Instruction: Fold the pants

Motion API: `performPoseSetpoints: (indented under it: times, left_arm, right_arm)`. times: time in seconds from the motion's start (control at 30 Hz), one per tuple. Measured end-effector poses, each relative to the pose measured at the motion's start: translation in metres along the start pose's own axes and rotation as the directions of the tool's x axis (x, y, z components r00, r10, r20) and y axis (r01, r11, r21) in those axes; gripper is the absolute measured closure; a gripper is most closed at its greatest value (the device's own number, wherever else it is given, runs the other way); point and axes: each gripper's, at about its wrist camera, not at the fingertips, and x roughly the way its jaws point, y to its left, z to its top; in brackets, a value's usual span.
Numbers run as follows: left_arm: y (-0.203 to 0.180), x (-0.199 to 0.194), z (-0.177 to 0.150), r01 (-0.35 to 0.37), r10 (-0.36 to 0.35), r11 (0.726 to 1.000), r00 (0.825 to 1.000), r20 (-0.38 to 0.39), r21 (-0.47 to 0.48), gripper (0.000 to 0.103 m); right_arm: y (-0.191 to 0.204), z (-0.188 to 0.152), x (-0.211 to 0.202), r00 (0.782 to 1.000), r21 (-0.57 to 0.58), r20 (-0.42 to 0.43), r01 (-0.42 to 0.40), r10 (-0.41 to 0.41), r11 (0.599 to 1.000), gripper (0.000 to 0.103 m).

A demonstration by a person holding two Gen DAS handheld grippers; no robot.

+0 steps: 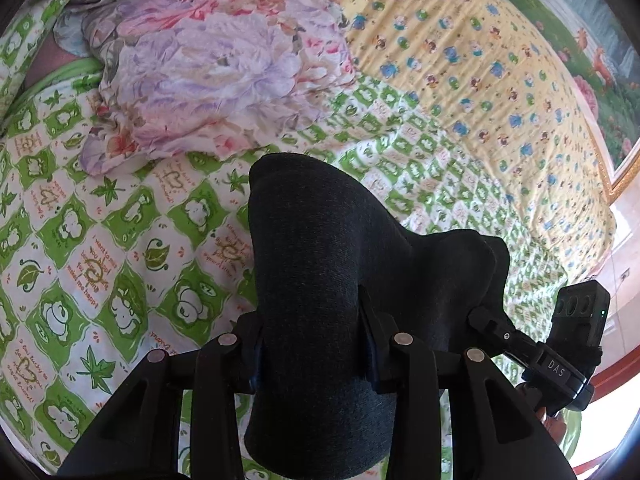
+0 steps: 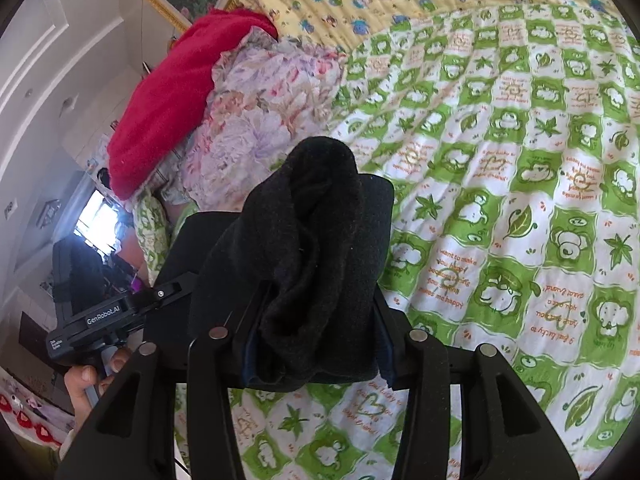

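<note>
The dark pants [image 1: 320, 264] hang bunched between both grippers, lifted above the bed. My left gripper [image 1: 316, 332] is shut on a thick fold of the fabric, which drapes over and hides the fingertips. My right gripper [image 2: 316, 320] is shut on another bunched part of the pants [image 2: 320, 240], which rises in a hump in front of it. The right gripper also shows in the left wrist view [image 1: 560, 348] at the right, touching the pants. The left gripper shows in the right wrist view [image 2: 112, 316] at the left, held by a hand.
The bed carries a green and white patterned quilt [image 1: 100, 240] and a yellow printed quilt [image 1: 460, 60]. A floral bundle of bedding [image 1: 208, 72] lies at the back left, with a red blanket [image 2: 168, 96] on it. The bed's edge is at the left in the right wrist view.
</note>
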Motion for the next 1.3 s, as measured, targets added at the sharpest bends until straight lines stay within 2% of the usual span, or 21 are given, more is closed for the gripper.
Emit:
performPoseSetpoints:
  times: [0.17, 0.3, 0.43, 0.53, 0.63, 0.9, 1.07, 1.3]
  left_arm:
    - [0.002, 0.002, -0.005, -0.021, 0.021, 1.0, 1.0, 0.009, 0.018, 0.048]
    - [0.003, -0.005, -0.007, -0.079, 0.078, 0.996, 0.996, 0.034, 0.042, 0.035]
    - [0.005, -0.014, -0.01, -0.084, 0.082, 0.995, 0.996, 0.037, 0.054, 0.027]
    - [0.004, -0.021, -0.013, -0.09, 0.088, 0.994, 0.995, 0.043, 0.069, 0.025]
    - [0.003, -0.027, -0.018, -0.094, 0.09, 0.992, 0.995, 0.047, 0.089, 0.024]
    - [0.001, -0.036, -0.03, -0.099, 0.093, 0.986, 0.994, 0.051, 0.132, 0.024]
    - [0.0, -0.039, -0.04, -0.107, 0.1, 0.984, 0.993, 0.06, 0.143, 0.022]
    - [-0.006, -0.044, -0.056, -0.137, 0.126, 0.973, 0.99, 0.07, 0.185, 0.021]
  right_arm:
    - [-0.013, -0.002, -0.001, 1.0, 0.009, 0.009, 0.024, -0.024, 1.0, 0.043]
    - [-0.024, -0.002, -0.011, 0.998, 0.024, 0.032, 0.046, -0.047, 0.999, 0.035]
    - [-0.029, -0.002, -0.021, 0.997, 0.04, 0.045, 0.061, -0.063, 0.997, 0.033]
    - [-0.027, -0.003, -0.028, 0.996, 0.05, 0.047, 0.069, -0.072, 0.996, 0.025]
    - [-0.02, -0.004, -0.034, 0.997, 0.035, 0.053, 0.06, -0.062, 0.998, 0.022]
    - [0.01, -0.01, -0.037, 0.995, -0.095, 0.037, 0.094, -0.091, 0.991, 0.018]
    - [0.023, -0.019, -0.04, 0.998, -0.161, 0.031, 0.062, -0.058, 0.985, 0.015]
    - [0.035, -0.032, -0.041, 0.997, -0.228, 0.023, 0.079, -0.076, 0.97, 0.012]
